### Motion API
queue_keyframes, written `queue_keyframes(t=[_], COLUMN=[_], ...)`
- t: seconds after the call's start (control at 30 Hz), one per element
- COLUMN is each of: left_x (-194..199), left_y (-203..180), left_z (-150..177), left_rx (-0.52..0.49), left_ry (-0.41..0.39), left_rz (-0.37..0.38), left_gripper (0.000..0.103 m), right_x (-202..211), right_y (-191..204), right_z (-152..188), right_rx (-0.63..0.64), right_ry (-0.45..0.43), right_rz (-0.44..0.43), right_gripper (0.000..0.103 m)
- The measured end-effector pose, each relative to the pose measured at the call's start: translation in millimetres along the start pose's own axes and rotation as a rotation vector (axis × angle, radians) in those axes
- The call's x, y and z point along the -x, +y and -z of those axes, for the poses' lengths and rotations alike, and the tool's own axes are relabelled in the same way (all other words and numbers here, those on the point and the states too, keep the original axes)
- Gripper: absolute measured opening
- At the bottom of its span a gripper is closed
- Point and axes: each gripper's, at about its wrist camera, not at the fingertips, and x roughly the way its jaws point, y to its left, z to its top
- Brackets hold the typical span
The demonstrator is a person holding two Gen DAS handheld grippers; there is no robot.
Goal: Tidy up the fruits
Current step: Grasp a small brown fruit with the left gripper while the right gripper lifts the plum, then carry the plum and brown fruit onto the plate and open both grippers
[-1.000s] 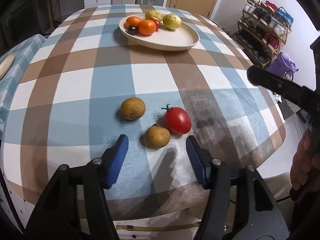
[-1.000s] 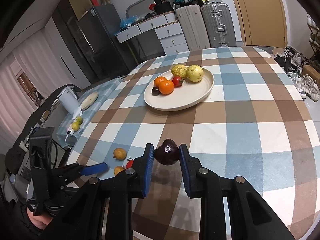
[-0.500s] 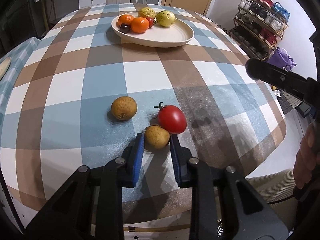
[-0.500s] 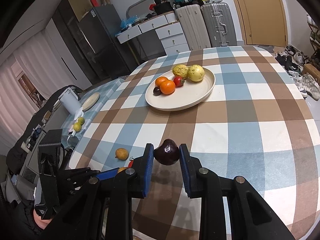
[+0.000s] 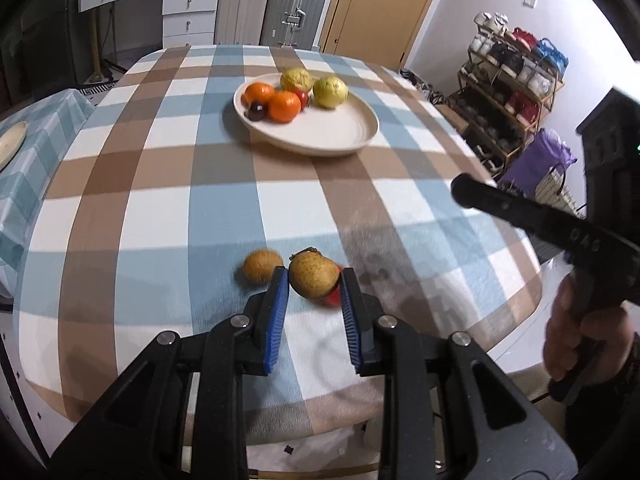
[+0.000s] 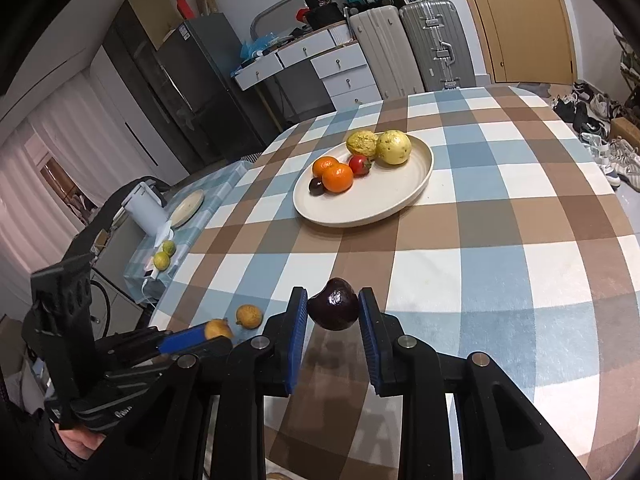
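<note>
- A round, rough-skinned brown fruit (image 5: 314, 280) was seen clamped between the blue ribbed pads of the left gripper (image 5: 313, 289), held above the checked tablecloth (image 5: 224, 216).
- A smooth red tomato (image 5: 331, 298) was partly hidden just behind and below the held fruit; contact between them could not be judged.
- A second brown fruit (image 5: 261, 266), of similar rough skin, was noted on the cloth just left of the left pad.
- A glossy, dark purple fruit (image 6: 334, 310), rounded with a blunt point on top, was seen gripped between the pads of the right gripper (image 6: 333, 316), clear of the cloth.
- Farther off, an oval cream plate (image 6: 384, 210) was recorded holding two oranges (image 6: 337, 177), a small dark fruit (image 6: 316, 186), a red tomato-like fruit (image 6: 359, 165) and two knobbly yellow fruits (image 6: 394, 147), grouped at its far end.
</note>
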Motion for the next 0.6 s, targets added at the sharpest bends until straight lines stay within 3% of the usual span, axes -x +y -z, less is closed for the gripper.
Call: queue_keyframes(t=[0.3, 0.6], left_x=[-11.9, -78.4], left_y=[-11.2, -20.7], left_z=[-79.2, -167.7], left_rx=[-0.021, -0.047], left_ry=[-0.049, -0.039], left_rz=[0.028, 0.057], left_gripper=[0.023, 0.023], right_x=[-11.4, -50.4], right_y=[-17.0, -49.6], right_z=[-47.4, -106.4], right_rx=[-0.061, -0.067], right_ry=[-0.032, -0.047], right_rz=[-0.059, -0.057], right_gripper=[0.027, 0.027])
